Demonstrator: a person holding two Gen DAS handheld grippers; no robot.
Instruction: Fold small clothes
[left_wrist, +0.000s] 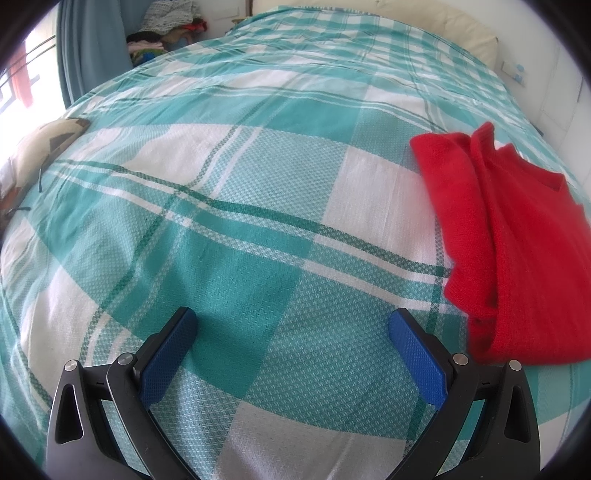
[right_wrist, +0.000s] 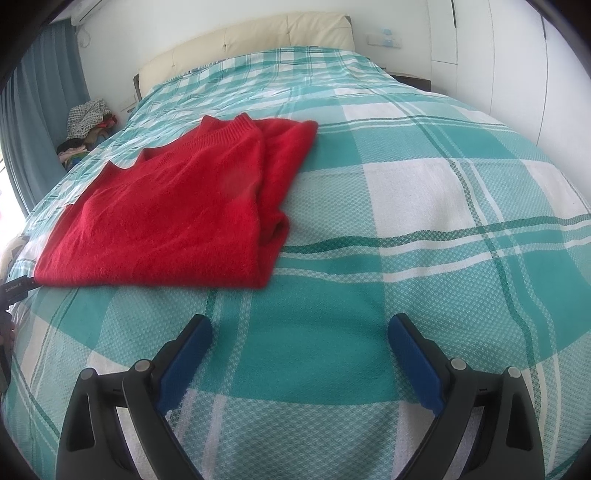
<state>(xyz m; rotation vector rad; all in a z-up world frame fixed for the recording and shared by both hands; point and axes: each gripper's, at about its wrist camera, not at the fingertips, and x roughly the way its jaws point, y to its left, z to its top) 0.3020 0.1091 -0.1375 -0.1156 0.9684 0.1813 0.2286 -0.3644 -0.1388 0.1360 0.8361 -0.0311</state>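
Observation:
A red knitted sweater (left_wrist: 517, 243) lies folded on the teal and white checked bedspread (left_wrist: 258, 221). In the left wrist view it is at the right edge. In the right wrist view the sweater (right_wrist: 177, 214) lies left of centre, with its neckline toward the headboard. My left gripper (left_wrist: 291, 325) is open and empty, over bare bedspread to the left of the sweater. My right gripper (right_wrist: 299, 328) is open and empty, over the bedspread (right_wrist: 406, 221) in front of the sweater's near right corner.
A cream headboard (right_wrist: 258, 37) stands at the far end of the bed. A pile of clothes (right_wrist: 88, 122) sits by the blue curtain (right_wrist: 44, 110) at the far left. A patterned cushion (left_wrist: 44, 147) lies at the bed's left edge. White wardrobe doors (right_wrist: 517, 55) stand on the right.

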